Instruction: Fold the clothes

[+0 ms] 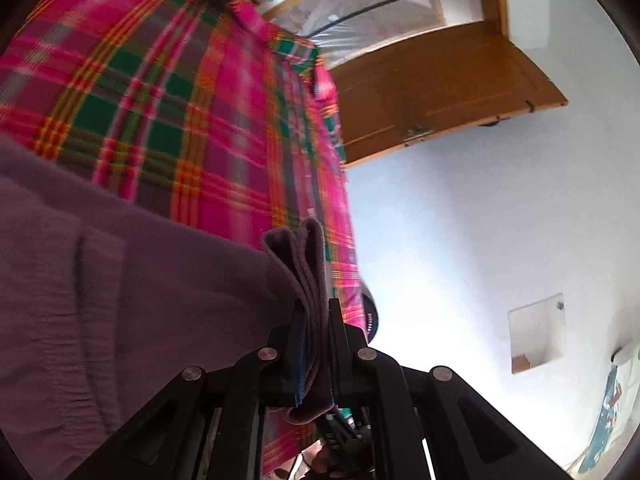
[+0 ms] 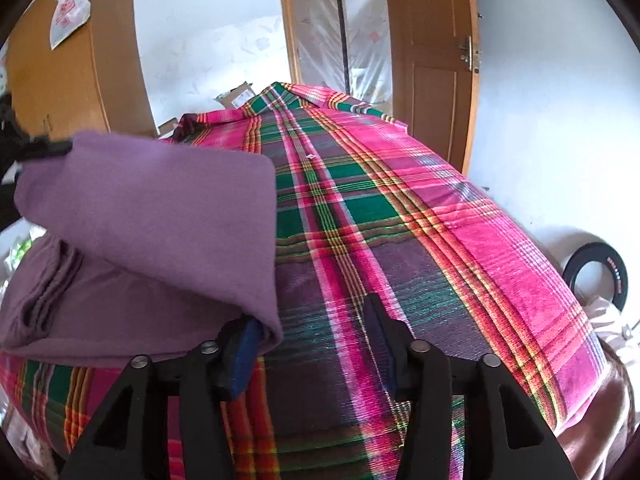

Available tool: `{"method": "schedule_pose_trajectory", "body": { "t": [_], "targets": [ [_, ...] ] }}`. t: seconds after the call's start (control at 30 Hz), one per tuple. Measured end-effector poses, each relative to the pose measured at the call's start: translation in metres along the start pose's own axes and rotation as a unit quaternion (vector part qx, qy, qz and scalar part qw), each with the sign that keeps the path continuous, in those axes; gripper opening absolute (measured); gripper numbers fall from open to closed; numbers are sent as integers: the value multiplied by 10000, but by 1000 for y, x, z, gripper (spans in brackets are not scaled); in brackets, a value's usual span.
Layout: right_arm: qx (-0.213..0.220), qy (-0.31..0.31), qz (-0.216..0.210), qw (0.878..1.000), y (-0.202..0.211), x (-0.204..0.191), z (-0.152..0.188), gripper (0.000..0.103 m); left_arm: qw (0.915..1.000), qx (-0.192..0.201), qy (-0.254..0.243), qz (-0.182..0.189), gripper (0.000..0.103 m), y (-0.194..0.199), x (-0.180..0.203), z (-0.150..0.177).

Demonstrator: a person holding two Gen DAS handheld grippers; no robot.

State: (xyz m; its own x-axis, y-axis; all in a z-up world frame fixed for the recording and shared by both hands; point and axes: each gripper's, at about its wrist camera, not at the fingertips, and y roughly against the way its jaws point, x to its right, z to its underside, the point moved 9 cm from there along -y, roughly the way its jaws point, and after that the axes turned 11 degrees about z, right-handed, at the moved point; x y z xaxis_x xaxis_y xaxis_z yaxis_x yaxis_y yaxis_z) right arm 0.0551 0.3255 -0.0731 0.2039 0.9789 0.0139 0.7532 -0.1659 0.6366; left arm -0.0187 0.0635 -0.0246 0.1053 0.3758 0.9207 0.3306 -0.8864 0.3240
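Purple garment (image 2: 152, 216) lay on the bed's plaid blanket (image 2: 460, 216), toward its left side, partly folded, with one thick flap raised over the lower layers. Left gripper (image 1: 316, 344) clamped narrow on a bunched, several-layer edge of the garment, cloth squeezed between the jaws and poking out in front. Right gripper (image 2: 312, 344) spread wide, holding nothing; its left blue pad (image 2: 244, 344) touching or just beside the flap's near corner, right finger over bare blanket. Judged soft, light and limp: fleece-like nap, rounded folds, no stiffness, likely to sag and slide apart unless all layers were caught together. Judged not slippery against the woven blanket, so dragging would probably bunch it. Best hold judged at the corners of the raised flap, pinching the full stack near the folded edge, one gripper per corner, so the panel stayed flat when carried over. Elsewhere: wooden door (image 2: 436, 80), cupboard (image 2: 60, 80), black ring (image 2: 596, 276) at the wall.
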Motion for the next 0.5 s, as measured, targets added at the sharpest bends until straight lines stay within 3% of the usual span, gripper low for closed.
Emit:
{"method": "schedule_pose_trajectory", "body": {
  "t": [0.37,0.5],
  "targets": [
    [-97,-604,-383,9974,3,9,-1,54,9975,-145,496,-486,9,-13,-61,10],
    [-113,-378,-361,9986,5,6,0,54,9957,-235,541,-720,9,-16,-72,15]
  ]
}}
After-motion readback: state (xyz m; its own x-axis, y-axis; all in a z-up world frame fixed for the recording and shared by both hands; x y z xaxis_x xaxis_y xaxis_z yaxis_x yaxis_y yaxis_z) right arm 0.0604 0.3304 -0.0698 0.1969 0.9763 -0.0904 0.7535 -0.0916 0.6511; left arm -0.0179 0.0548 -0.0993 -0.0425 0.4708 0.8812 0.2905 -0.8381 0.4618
